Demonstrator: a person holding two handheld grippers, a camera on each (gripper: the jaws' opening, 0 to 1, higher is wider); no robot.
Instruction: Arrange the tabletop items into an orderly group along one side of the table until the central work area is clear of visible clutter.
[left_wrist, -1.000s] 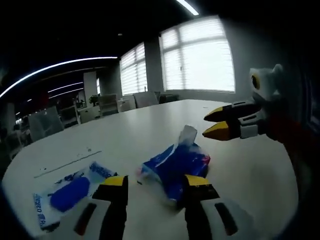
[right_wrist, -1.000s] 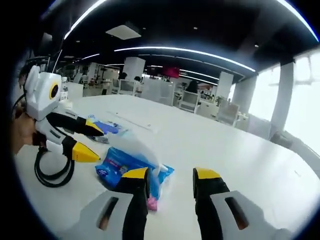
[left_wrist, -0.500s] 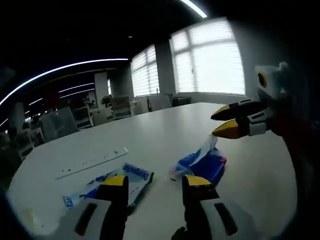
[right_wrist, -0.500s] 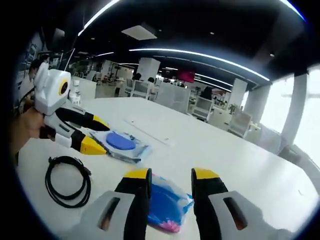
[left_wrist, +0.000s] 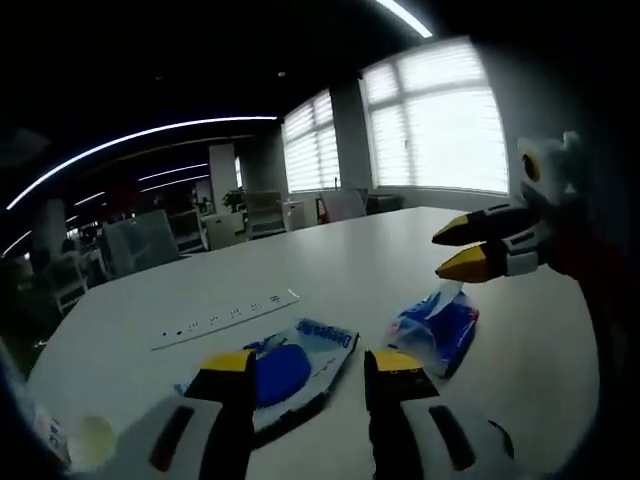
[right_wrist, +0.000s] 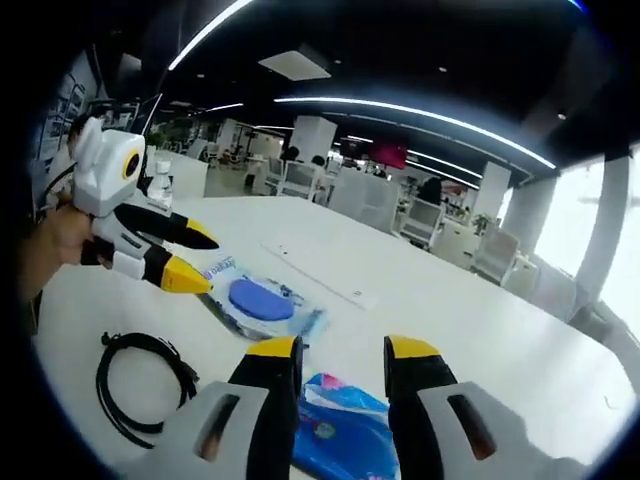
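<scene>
My left gripper stands open low over the white table. A flat wet-wipe pack with a blue oval lies just beyond its jaws. To the right lies a crumpled blue tissue pack, and my right gripper hovers open just above it. In the right gripper view, my right gripper is open with the blue tissue pack low between its jaws. The wet-wipe pack lies farther off. My left gripper, held by a hand, is open beside it.
A black coiled cable lies on the table near the left gripper. A white power strip lies past the wipes. A small bottle stands at the table's far edge. Office chairs and desks surround the table.
Both views have shifted. The wet-wipe pack now lies between my left jaws' line instead of the tissue pack. In the right gripper view the cable has come into sight and the tissue pack sits lower.
</scene>
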